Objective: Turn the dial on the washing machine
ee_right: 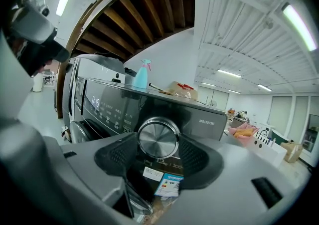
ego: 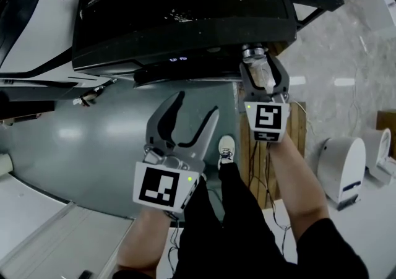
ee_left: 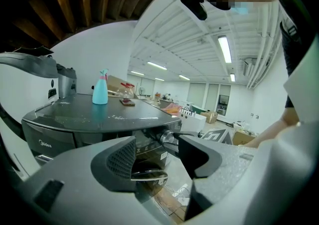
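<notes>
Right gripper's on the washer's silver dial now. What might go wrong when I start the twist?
The right gripper holds the round polished silver dial by its rim only. On a surface that smooth, the pads may slip instead of turning it. The dark control panel, with its lit labels, lies just beside the dial, so a jaw swinging with the twist might brush one.

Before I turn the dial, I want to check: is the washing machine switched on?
On. The display of the washing machine shows lit digits.
</notes>
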A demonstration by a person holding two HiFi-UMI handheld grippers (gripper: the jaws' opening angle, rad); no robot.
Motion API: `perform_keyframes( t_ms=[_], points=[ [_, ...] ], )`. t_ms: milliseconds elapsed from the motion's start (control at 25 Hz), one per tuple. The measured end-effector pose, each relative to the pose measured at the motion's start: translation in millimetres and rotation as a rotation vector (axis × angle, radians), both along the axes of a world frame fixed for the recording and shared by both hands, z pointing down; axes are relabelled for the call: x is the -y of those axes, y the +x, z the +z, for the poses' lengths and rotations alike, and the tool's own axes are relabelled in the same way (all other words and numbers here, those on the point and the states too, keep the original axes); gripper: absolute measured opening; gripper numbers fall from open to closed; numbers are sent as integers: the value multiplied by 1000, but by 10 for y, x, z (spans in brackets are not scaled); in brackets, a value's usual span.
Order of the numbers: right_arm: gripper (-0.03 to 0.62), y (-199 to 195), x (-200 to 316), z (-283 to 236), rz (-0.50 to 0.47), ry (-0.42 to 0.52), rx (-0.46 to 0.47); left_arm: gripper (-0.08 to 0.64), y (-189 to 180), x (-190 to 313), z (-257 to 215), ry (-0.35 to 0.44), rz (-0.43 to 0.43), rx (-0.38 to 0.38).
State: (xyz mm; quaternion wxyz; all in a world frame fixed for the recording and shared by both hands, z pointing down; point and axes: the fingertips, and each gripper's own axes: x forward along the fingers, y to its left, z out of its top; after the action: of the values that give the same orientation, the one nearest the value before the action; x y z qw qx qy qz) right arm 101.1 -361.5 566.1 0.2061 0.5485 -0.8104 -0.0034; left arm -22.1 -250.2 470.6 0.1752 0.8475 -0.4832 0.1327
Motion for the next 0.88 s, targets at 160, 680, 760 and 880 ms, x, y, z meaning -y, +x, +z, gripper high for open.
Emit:
perform_keyframes(
  t_ms=[160,680,760,880],
  points=[
    [255,14,5,20,20,-26,94,250,-15,-29,42,-3,-2,-11],
    [260,93,14,74,87,-137,488,250,-89,-85,78,-5,0,-23],
    [259,96,12,73,88,-134,485,250,-81,-84,79,-6,2,-24],
    [259,95,7,74,89,-131,482,250,-67,-77,83,-6,7,-25]
  ],
)
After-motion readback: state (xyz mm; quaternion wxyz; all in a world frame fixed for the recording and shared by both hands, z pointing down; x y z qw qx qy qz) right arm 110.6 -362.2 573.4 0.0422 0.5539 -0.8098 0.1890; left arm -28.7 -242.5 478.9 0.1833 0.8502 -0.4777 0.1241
